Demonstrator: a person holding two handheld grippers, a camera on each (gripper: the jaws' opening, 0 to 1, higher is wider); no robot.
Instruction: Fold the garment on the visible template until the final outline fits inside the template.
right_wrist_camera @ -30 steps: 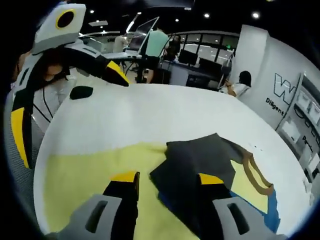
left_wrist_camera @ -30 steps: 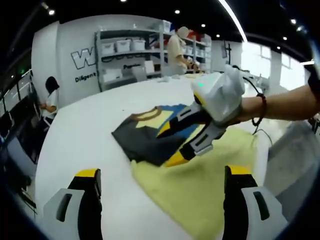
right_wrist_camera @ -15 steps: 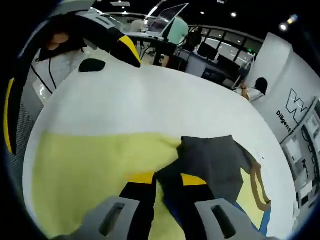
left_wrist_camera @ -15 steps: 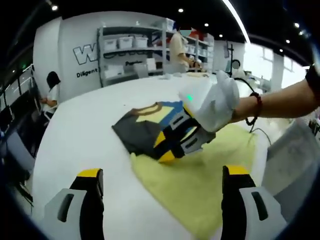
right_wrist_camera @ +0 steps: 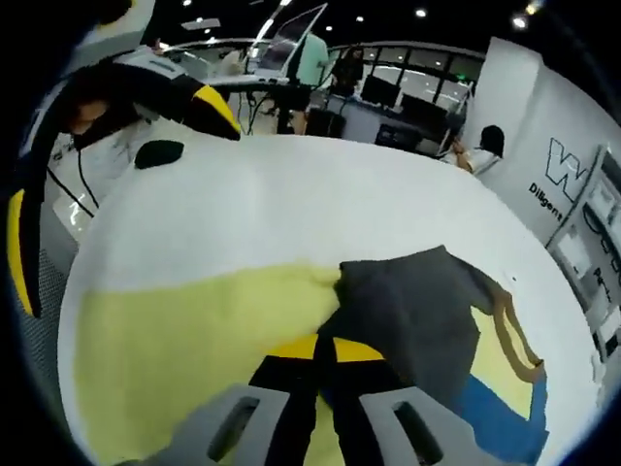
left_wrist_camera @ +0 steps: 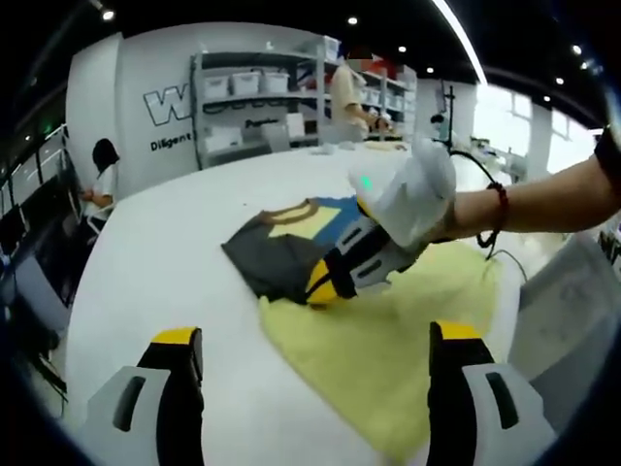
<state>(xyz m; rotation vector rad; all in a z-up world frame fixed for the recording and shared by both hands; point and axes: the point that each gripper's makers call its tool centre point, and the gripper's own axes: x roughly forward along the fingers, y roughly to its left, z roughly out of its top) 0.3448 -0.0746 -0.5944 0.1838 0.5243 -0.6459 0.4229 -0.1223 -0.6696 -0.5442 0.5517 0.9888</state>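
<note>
A folded garment (left_wrist_camera: 277,250), dark grey with a brown collar and yellow and blue panels, lies on the white table (left_wrist_camera: 165,252), overlapping the far edge of the pale yellow template (left_wrist_camera: 388,335). In the left gripper view, my right gripper (left_wrist_camera: 320,288) comes in from the right and is shut on the garment's near edge. The right gripper view has its jaws (right_wrist_camera: 320,351) pressed together on the grey cloth (right_wrist_camera: 408,311), where it meets the template (right_wrist_camera: 184,340). My left gripper (left_wrist_camera: 315,345) hangs open above the table's near side, holding nothing. Its yellow fingertip (right_wrist_camera: 212,103) appears at upper left.
A small black object (right_wrist_camera: 159,152) lies near the table's far edge. A cable (left_wrist_camera: 503,254) trails by the template's right side. Beyond the table stand shelves with bins (left_wrist_camera: 243,92), a standing person (left_wrist_camera: 344,92) and a seated person (left_wrist_camera: 100,180).
My right gripper has moved in onto the garment's near edge and gone from open to shut on it. The left gripper has barely moved.
</note>
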